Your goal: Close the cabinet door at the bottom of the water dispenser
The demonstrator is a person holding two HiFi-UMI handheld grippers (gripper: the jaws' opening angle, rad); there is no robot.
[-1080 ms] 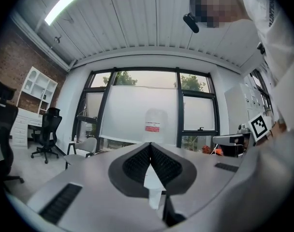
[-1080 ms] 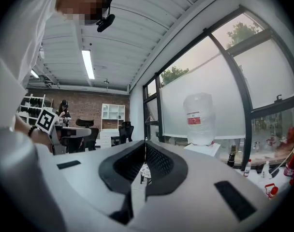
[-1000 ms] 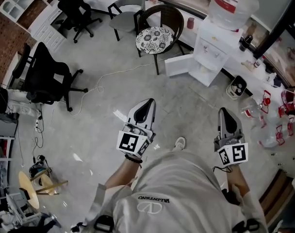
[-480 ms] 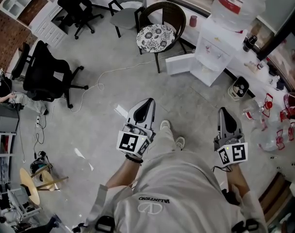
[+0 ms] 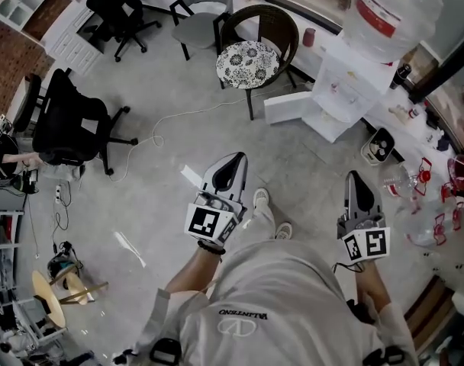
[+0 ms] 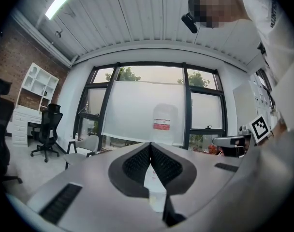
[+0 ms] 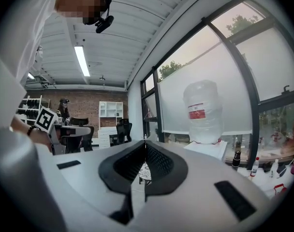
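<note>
Head view: the water dispenser [image 5: 345, 90] stands at 1 o'clock from the person, against the window wall, with a large water bottle [image 5: 392, 10] seated upside down on top. The cabinet door [image 5: 288, 107] at its base is open. It projects from the cabinet toward 9 o'clock, with its white panel facing the room and its lower edge close to the floor [image 5: 178, 158].

The left gripper [image 5: 236, 160] is held level in front of the person at 11 o'clock and points toward 12 o'clock. Its fingers [image 6: 137, 164] are closed tip to tip, with nothing between them (the dispenser bottle appears only in the background beyond the tips).

The right gripper [image 5: 351, 175] is held level at 1 o'clock, parallel to the left one and well apart from it. Its fingers [image 7: 159, 161] are also pressed together and empty. In the right gripper view the dispenser stands at 2 o'clock beyond the tips.

Both grippers are well apart from the cabinet door; neither touches it.

Other items:
- A wicker chair [image 5: 251, 58] with a patterned cushion stands just beside the open door, at its 10 o'clock.
- A black office chair [image 5: 64, 120] stands at 9 o'clock, well apart from the dispenser.
- A white cable [image 5: 165, 122] runs across the floor between the two chairs.
- One shoe [image 5: 260, 198] of the person shows between the grippers.
</note>
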